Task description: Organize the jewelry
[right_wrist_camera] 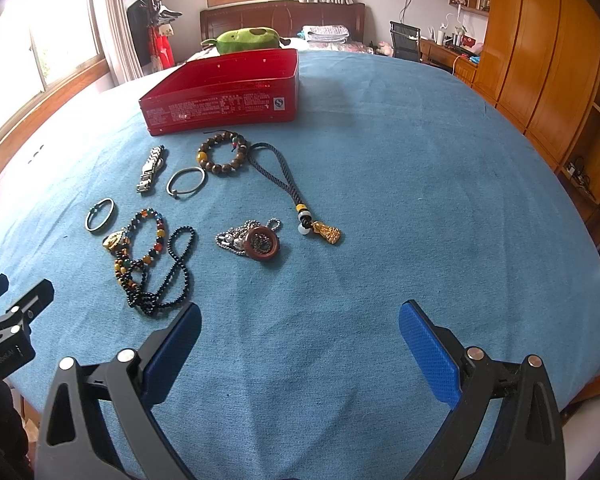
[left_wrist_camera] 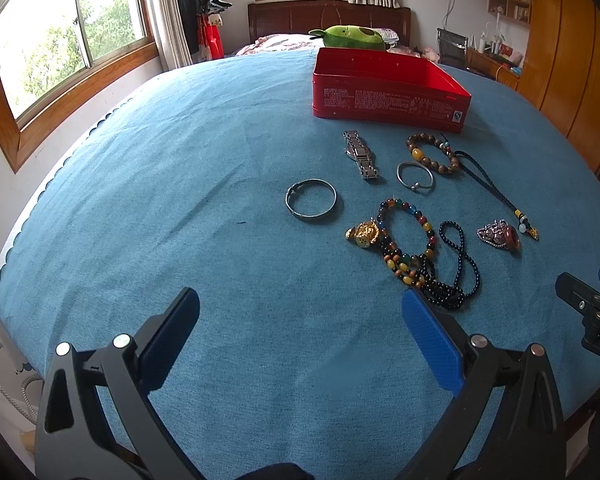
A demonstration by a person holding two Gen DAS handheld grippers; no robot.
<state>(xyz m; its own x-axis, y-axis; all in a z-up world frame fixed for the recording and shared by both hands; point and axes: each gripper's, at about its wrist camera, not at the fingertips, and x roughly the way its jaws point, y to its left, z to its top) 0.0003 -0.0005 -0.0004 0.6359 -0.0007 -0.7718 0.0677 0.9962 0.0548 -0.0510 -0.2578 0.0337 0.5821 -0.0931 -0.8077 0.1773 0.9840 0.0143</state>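
Blue cloth (left_wrist_camera: 220, 240) covers the table; red tin (left_wrist_camera: 388, 92) and jewelry on it. Bedroom behind. Left gripper (left_wrist_camera: 300, 344), right gripper (right_wrist_camera: 300, 352): both spread wide, holding nothing.

Red tin (left_wrist_camera: 388, 96): print too small to read, inside mostly hidden by its near wall. Right tongs (left_wrist_camera: 592, 300) cut off at left-wrist frame's right edge. Black bead strand (right_wrist_camera: 168, 280) tangled, loops unclear.

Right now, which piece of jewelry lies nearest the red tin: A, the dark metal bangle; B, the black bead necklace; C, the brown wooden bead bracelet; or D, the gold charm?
C: the brown wooden bead bracelet lies just in front of the red tin, the others lie farther back.
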